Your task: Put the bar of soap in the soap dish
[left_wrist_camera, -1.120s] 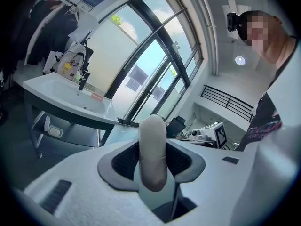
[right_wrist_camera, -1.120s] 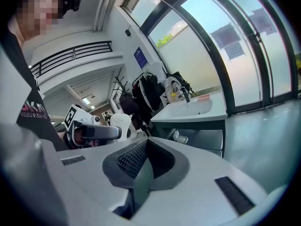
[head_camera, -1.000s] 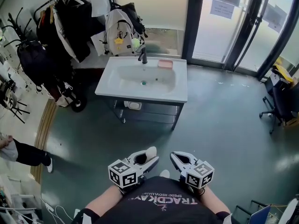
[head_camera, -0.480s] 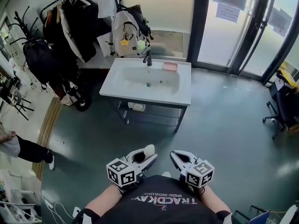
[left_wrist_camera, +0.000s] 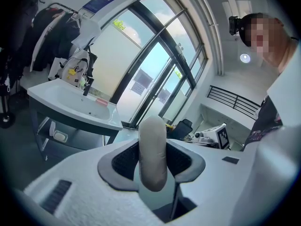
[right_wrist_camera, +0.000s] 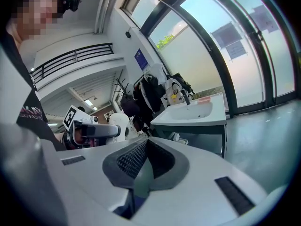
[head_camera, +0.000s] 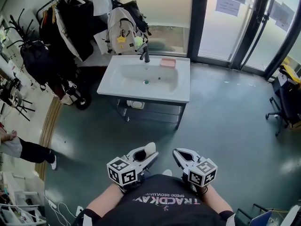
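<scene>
Between the jaws of the left gripper (head_camera: 146, 154) sits the bar of soap (left_wrist_camera: 153, 157), gripped upright. The right gripper (head_camera: 180, 155) has its jaws closed, empty. Well ahead of both, the soap dish (head_camera: 168, 63) rests on the sink (head_camera: 141, 89).

White sink (head_camera: 141, 94), backpack (head_camera: 121, 32), coats (head_camera: 70, 25), glass doors (head_camera: 225, 27)

Tools: two were up, the left tool (head_camera: 147, 152) and the right tool (head_camera: 178, 153).
Bar of soap (left_wrist_camera: 153, 152): one.
Soap dish (head_camera: 168, 63): one.
Sink (head_camera: 141, 91): one.
Tap (head_camera: 145, 55): one.
Pale backpack (head_camera: 121, 32): one.
Office chair (head_camera: 286, 105): one.
</scene>
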### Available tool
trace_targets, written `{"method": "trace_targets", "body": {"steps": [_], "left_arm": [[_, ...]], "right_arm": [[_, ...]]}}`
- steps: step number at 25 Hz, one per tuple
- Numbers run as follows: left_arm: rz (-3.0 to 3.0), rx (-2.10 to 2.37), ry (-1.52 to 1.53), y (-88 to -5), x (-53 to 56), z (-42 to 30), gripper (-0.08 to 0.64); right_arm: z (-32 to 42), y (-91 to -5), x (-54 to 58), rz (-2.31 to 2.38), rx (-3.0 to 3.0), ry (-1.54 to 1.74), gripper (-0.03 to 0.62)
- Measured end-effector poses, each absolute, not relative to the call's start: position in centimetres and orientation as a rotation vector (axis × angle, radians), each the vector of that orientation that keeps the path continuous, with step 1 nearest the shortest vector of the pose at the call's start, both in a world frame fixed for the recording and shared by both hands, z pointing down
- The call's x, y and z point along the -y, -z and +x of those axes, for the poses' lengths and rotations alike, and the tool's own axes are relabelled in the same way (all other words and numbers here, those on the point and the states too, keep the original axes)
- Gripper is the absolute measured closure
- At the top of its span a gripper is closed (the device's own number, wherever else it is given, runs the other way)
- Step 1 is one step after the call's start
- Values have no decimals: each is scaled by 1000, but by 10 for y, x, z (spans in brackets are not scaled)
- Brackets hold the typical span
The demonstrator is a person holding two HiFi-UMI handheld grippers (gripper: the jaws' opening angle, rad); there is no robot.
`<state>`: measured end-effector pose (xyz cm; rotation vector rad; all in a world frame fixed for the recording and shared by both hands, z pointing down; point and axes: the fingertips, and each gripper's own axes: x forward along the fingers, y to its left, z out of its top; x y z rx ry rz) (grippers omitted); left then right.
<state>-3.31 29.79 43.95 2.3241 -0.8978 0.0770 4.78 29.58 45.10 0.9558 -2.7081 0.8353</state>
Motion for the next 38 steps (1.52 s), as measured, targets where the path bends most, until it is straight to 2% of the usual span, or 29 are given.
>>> {"method": "trace_targets", "body": {"steps": [21, 38], "left_arm": [[2356, 790, -67, -439, -199, -53, 390], [2351, 700, -75, -455, -88, -111, 390]], "right_arm": [[37, -446, -208, 1153, 2649, -833, 583], [-22, -456, -97, 1250, 2596, -848, 583]]}}
